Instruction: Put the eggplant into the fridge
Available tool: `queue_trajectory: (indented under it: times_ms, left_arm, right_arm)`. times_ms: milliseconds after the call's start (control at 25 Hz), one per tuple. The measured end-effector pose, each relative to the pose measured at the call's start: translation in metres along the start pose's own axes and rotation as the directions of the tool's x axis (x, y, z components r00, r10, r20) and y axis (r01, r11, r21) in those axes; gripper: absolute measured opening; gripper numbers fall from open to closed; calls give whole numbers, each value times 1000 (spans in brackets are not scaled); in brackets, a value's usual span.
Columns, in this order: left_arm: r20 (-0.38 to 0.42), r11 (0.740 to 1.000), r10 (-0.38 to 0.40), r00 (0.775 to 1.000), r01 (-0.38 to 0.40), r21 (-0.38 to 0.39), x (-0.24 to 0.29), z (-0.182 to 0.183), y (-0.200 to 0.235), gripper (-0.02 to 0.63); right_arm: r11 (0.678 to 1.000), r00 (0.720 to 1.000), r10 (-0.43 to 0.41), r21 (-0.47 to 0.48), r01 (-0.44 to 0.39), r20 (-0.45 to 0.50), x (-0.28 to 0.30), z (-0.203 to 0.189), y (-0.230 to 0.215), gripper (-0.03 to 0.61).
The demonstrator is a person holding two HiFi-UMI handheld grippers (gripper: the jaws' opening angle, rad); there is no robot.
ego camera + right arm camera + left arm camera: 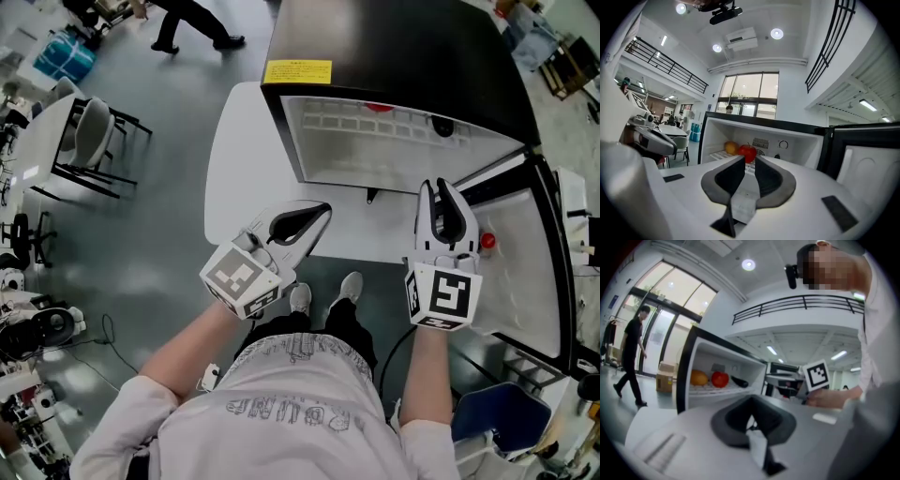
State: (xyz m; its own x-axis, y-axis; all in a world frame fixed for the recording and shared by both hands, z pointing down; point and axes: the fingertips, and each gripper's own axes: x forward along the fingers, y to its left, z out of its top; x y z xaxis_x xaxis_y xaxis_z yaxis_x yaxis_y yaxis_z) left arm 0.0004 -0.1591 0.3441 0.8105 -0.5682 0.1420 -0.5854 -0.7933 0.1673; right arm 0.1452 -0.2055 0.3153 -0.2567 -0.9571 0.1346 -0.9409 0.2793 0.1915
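The dark eggplant [739,381] lies on the wire shelf inside the open black fridge [403,47], to the right of a red fruit [720,379] and an orange one [699,378]. From above it shows as a dark shape [442,127] at the shelf's right. My left gripper [314,217] hangs over the white table in front of the fridge, its jaws together and empty; in its own view [751,401] the fridge is ahead and to the left. My right gripper [442,192] is at the fridge's mouth, a narrow gap between its jaws [750,159], nothing in them.
The fridge door [553,272] stands swung open on the right, with a small red thing [487,242] on its inner side. The white table [244,178] carries the fridge. Chairs [89,131] stand at the left. A person [192,23] walks at the back. A blue bin [497,412] sits low right.
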Motion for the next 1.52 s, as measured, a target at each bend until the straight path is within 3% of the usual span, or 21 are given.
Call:
queue_trajectory:
  times_ms: [640,1520]
  left_arm:
    - [33,1000,14,999,-14,3,-13,9,3,6]
    - [41,999,34,999,-33,-20,-28,3,13,6]
  right_arm:
    - [998,998,55,20,-55,-27,-38,-11,38,15]
    - [994,993,96,65,-92,-71,-47,-23,58,5]
